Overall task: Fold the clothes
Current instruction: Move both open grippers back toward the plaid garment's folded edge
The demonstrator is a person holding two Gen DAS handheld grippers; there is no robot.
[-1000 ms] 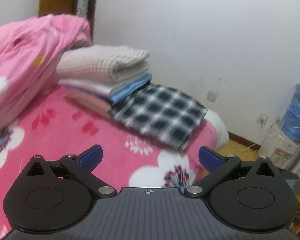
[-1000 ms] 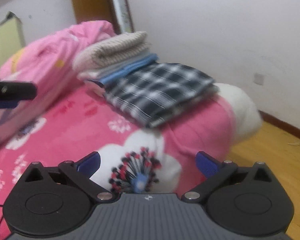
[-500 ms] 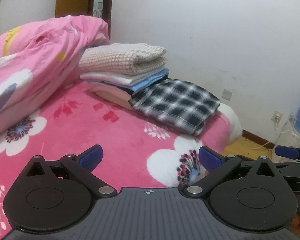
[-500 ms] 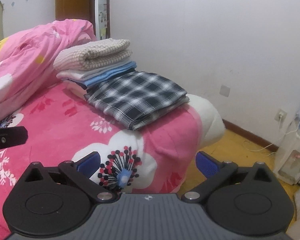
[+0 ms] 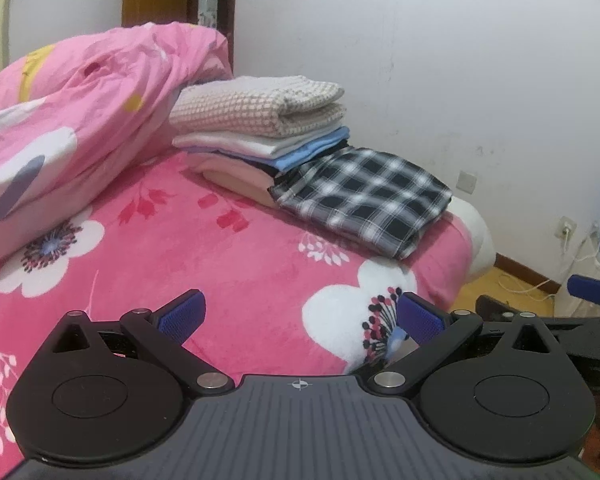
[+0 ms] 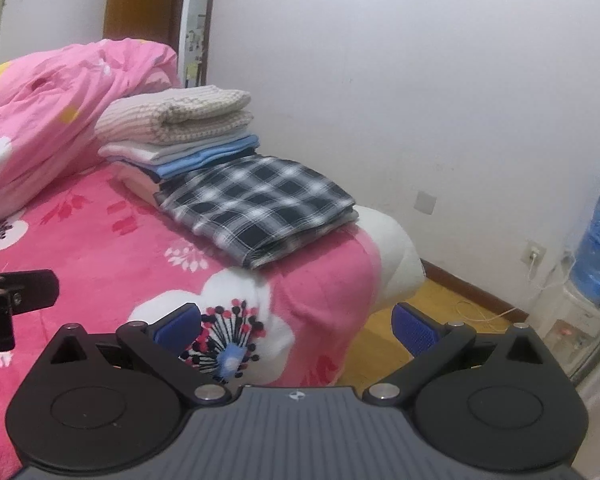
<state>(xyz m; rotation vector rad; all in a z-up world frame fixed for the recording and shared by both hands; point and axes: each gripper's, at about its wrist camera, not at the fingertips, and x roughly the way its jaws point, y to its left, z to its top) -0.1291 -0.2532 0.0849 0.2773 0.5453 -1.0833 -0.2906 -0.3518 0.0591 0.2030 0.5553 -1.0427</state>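
Note:
A folded black-and-white plaid garment lies near the far corner of the bed. Beside it stands a neat stack of folded clothes with a beige waffle-knit piece on top and white, blue and peach layers under it. My left gripper is open above the pink floral bedspread, well short of the clothes, with nothing between its blue pads. My right gripper is open too, hovering over the bed's near corner. Part of the right gripper shows at the right edge of the left wrist view.
A bunched pink quilt is heaped on the left of the bed. A white wall runs behind. A water dispenser with a blue bottle and cables stand on the wooden floor to the right.
Both grippers have drawn back and risen away from the folded clothes, so the pile looks smaller and farther. Both stay open and empty.

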